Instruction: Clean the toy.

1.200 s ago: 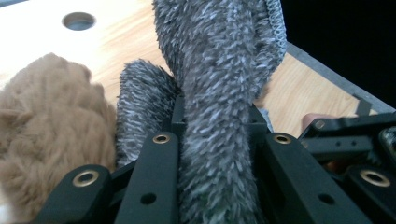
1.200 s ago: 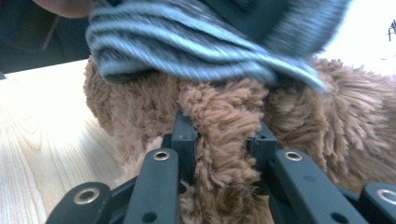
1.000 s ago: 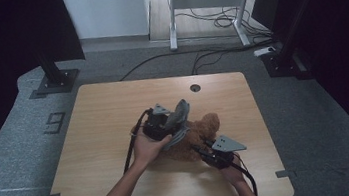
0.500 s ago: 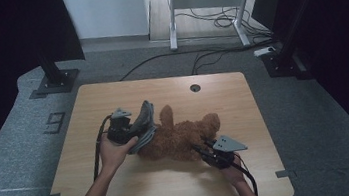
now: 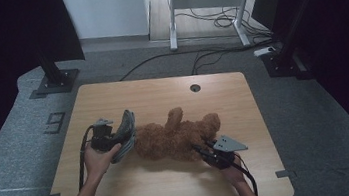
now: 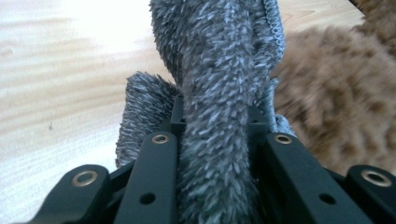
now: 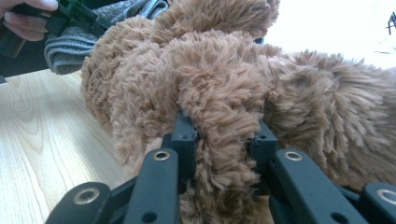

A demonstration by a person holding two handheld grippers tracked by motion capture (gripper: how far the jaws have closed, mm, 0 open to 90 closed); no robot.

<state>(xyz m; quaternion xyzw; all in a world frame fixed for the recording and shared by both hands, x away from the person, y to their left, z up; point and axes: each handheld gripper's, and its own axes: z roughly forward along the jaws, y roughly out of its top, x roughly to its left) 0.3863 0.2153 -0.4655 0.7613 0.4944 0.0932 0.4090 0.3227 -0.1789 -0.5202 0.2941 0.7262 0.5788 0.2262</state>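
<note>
The left tool (image 6: 212,140) is clamped on a grey fuzzy cloth (image 5: 124,134), just beside the brown teddy bear (image 5: 177,138); the right tool (image 7: 219,140) pinches the bear's limb on the counter (image 5: 163,190).

overhead looking down, tongs cameras close, shared teddy bear (image 5: 180,136)

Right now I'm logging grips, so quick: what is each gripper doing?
Left gripper: shut on the grey cloth.
Right gripper: shut on a limb of the brown teddy bear.
</note>
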